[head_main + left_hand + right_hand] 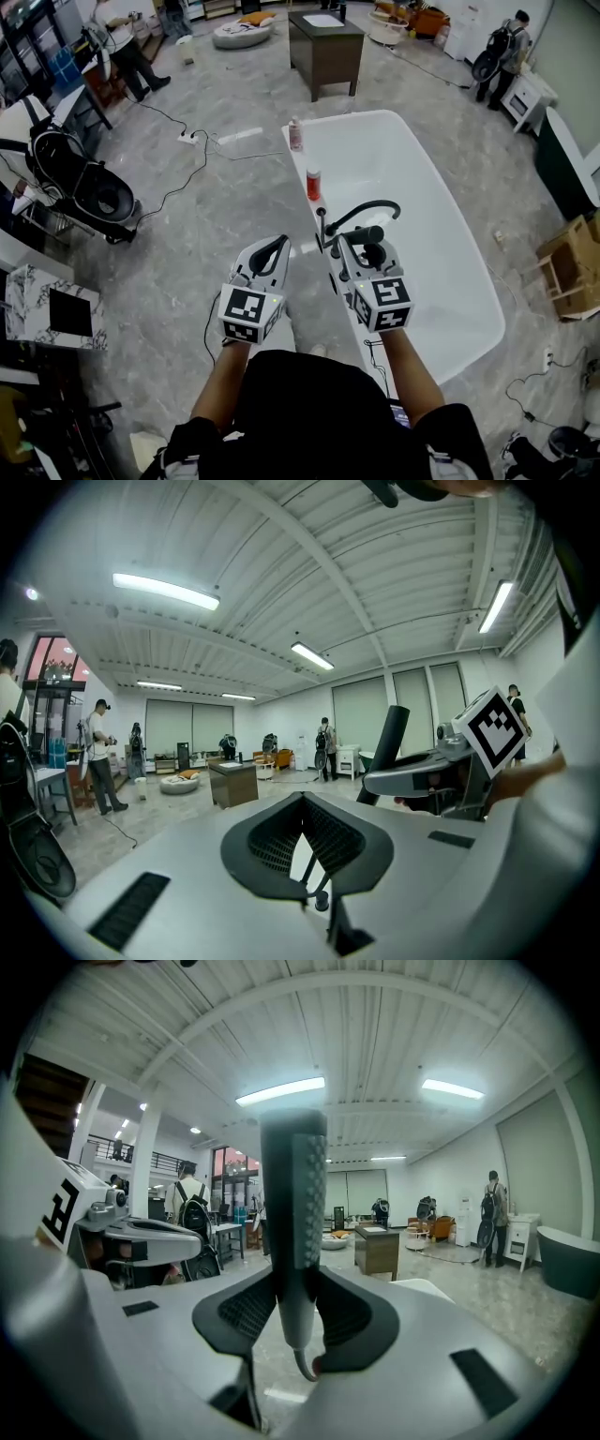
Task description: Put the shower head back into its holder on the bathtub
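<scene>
- Right gripper [298,1286] holds the one shower head [294,1194] upright between its pads, at the rim of the one bathtub [441,272].
- Left gripper [302,808] is empty, its jaw tips closed together, just beside the right one.
- Two bottles stand on the rim: far bottle [295,134], near bottle [313,184].
- Right gripper partly covers the hose [370,207]; I cannot make out the holder.

Left tongs [302,801]: jaws together, nothing between them.
Right tongs [398,778]: at right, dark shower head [391,735] rising upright from them.
Background: dark cabinet [234,784], people [98,757] standing.
</scene>
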{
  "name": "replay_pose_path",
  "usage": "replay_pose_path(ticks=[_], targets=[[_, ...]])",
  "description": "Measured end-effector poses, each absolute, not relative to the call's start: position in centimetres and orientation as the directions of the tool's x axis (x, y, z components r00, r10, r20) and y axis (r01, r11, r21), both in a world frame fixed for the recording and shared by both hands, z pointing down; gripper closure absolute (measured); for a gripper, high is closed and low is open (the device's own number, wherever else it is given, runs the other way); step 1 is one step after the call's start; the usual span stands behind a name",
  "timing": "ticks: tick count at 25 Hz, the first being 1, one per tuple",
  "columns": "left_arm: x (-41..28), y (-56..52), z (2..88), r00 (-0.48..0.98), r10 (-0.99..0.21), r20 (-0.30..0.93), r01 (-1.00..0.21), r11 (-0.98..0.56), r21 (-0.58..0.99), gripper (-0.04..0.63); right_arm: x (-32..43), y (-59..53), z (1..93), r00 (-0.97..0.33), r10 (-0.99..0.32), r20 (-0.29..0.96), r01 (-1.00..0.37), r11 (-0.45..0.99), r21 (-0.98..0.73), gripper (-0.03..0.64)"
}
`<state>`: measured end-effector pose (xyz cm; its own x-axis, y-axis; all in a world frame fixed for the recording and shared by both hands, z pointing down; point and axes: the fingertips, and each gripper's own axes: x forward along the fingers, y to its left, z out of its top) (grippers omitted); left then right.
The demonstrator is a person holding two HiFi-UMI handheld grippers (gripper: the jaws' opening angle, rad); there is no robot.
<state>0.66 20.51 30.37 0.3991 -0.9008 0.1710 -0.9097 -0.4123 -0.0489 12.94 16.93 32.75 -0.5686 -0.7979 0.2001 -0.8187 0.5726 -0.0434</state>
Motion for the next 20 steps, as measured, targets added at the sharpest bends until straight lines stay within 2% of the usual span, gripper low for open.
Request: replay_pose_path(ticks=[20], targets=[[-4.5, 7.4, 30.6, 0.443, -0.879, 0.174, -0.891, -0.453, -0.022, 0.581, 7.6, 4.5, 32.9, -0.539, -0.814, 0.217, -0.838, 0.544, -0.042, 0.476]])
